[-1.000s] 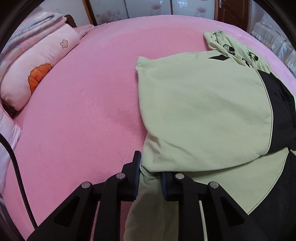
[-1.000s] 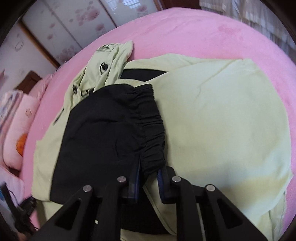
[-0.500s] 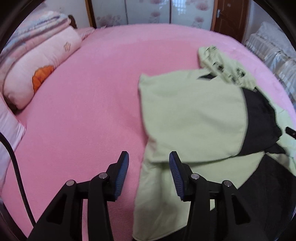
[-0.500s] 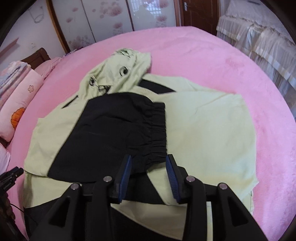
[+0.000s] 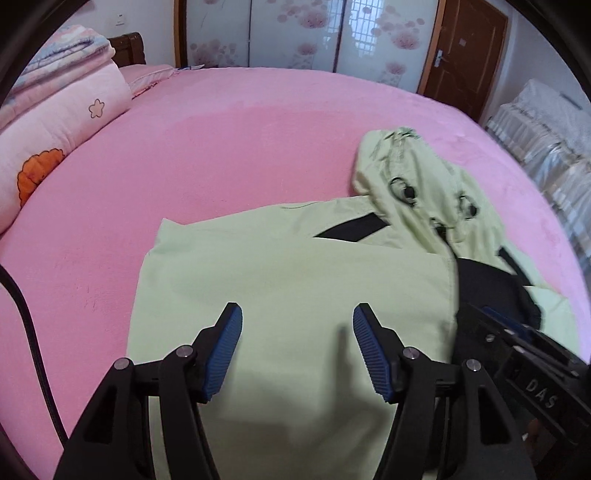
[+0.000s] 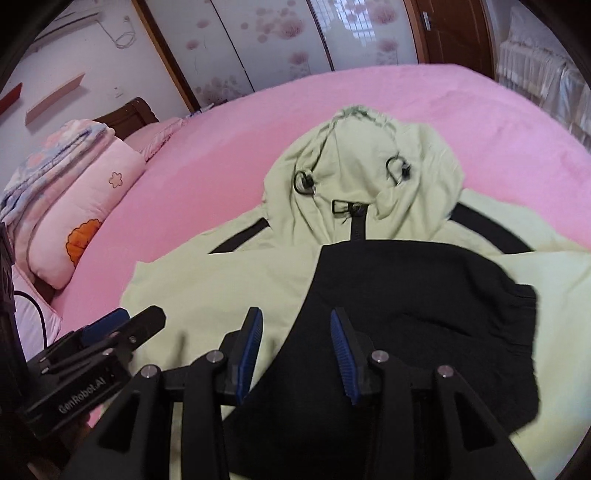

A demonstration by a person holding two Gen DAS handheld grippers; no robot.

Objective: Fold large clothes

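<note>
Both grippers hung wide apart, empty: left gripper (image 5: pixel 297 347) over hoodie (image 5: pixel 295 280) body, right gripper (image 6: pixel 295 347) at black sleeve (image 6: pixel 406 295); hood (image 6: pixel 362 166) at 12 o'clock, prob. next fold.

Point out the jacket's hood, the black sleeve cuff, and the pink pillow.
hood (image 6: pixel 364 166), right wrist view, centre panel.
black sleeve cuff (image 6: pixel 522 317), right wrist view, gathered edge.
pink pillow (image 5: pixel 62 136), left wrist view, its side.

pink bed (image 5: pixel 229 155) | floral sliding doors (image 5: pixel 295 33) | brown door (image 5: pixel 465 55) | folded quilts (image 6: pixel 74 177)
</note>
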